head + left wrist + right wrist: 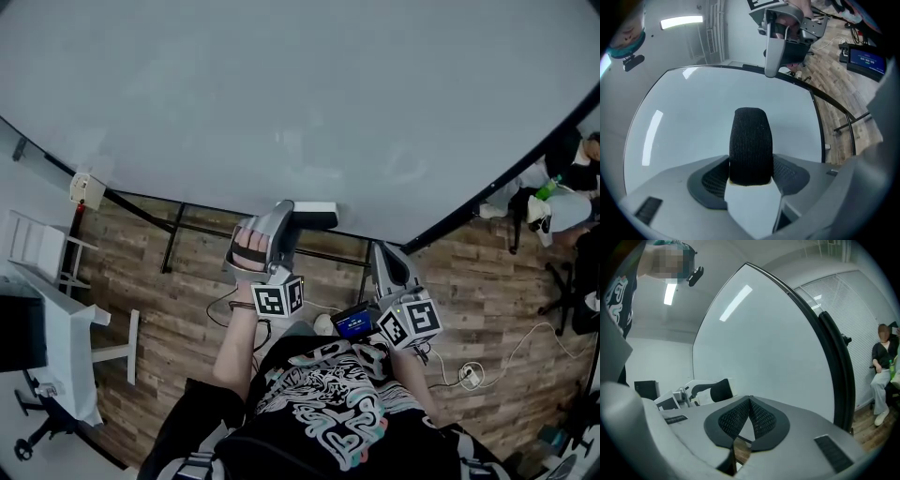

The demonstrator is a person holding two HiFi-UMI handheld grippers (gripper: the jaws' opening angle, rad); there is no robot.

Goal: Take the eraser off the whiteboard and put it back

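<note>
The eraser (316,215), white-backed with black felt (750,145), lies flat against the whiteboard (300,112) near its lower edge. My left gripper (294,212) is shut on it, with both pads pressed on the eraser's sides in the left gripper view (751,165). My right gripper (379,249) hovers just to the right, close to the board, with its jaws shut and nothing between them (749,400). The right gripper view also catches the left gripper (701,392) and the eraser's dark felt (722,390) against the whiteboard (764,333).
The board's black frame and stand legs (178,234) rise from a wooden floor. A white desk and chair (47,309) stand at the left. A seated person (562,183) is at the far right. A blue-screened device (354,324) and a cable (469,375) are below.
</note>
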